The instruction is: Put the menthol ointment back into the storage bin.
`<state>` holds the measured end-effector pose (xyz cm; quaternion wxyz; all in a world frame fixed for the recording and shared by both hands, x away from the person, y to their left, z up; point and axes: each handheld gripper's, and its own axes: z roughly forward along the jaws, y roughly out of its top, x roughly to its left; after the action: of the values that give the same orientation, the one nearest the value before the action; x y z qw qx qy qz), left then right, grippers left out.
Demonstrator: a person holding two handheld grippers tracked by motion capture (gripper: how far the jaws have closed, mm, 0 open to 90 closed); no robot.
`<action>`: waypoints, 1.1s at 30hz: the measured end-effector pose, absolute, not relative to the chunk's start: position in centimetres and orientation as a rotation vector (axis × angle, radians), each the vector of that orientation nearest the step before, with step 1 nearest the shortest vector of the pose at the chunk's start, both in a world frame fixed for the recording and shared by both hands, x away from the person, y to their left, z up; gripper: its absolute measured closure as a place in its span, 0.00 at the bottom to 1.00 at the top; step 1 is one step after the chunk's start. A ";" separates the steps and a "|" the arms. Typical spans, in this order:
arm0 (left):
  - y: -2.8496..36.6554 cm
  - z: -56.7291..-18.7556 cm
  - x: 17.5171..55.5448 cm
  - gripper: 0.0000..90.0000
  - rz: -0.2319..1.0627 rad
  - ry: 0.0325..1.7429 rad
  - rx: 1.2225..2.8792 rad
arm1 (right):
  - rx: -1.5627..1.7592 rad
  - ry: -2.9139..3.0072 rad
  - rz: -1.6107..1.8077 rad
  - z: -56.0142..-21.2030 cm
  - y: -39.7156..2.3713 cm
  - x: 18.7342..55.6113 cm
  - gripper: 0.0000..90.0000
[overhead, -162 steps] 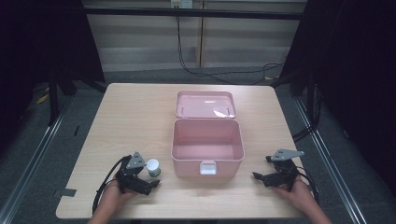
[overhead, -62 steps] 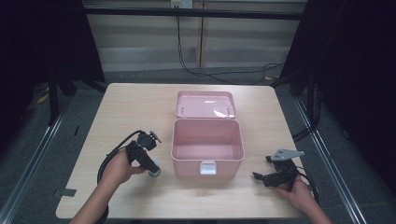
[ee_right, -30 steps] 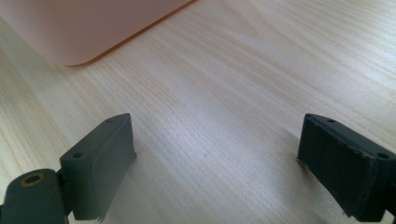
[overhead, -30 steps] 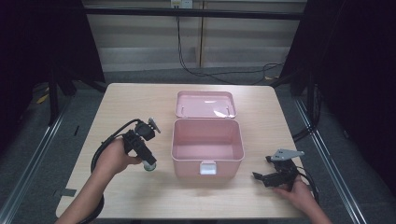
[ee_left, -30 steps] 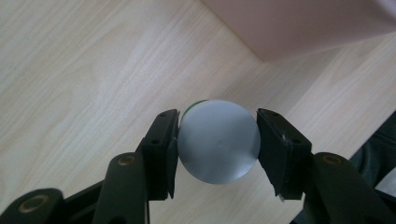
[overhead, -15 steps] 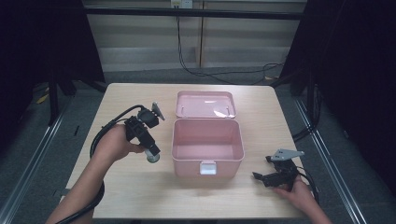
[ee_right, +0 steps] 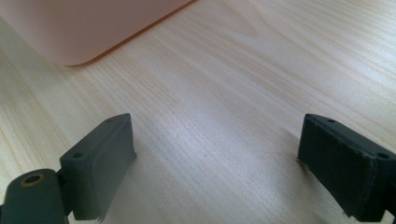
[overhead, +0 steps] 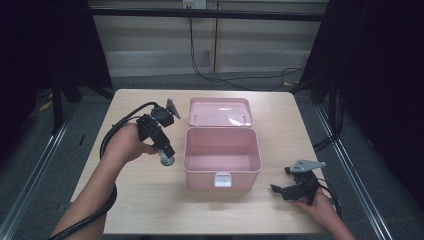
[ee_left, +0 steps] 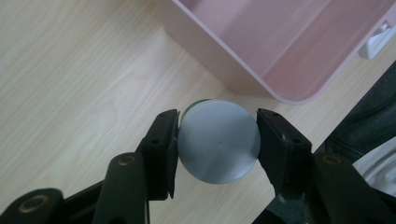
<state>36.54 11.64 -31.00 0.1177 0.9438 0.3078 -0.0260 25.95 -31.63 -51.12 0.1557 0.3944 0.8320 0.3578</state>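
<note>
**Table inventory: pink box, grey-capped container, two hand-held grippers**

Table (overhead: 150, 200): light wood grain, rectangular, seen from above.

Pink box (overhead: 222, 155): open and empty, at the middle of the table. Its hinged lid (overhead: 220, 111) lies flat behind it; a white latch (overhead: 222, 179) sits on the near wall.

Small container (ee_left: 218, 140): round grey cap, a green edge showing under it. Grasped between the jaws of the left gripper (overhead: 165, 150), one jaw pressed to each side of the cap. In the high view it hangs just left of the box's left wall, outside the box; whether it touches the table cannot be told.

Left hand (overhead: 127, 145): holds the left gripper, jaws pointing down.

Right gripper (overhead: 292, 189): low at the table's near right, right of the box and apart from it. Jaws spread wide, nothing between them, bare table beneath.
</note>
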 end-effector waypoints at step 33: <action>7.8 -27.1 37.9 0.56 -0.022 0.902 2.747 | 1.130 2.384 1.024 -51.1 -31.6 25.9 0.11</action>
<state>37.90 7.80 -27.10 0.1249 0.9426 0.3095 -0.0077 25.94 -31.63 -51.11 0.1551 0.3944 0.8323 0.3574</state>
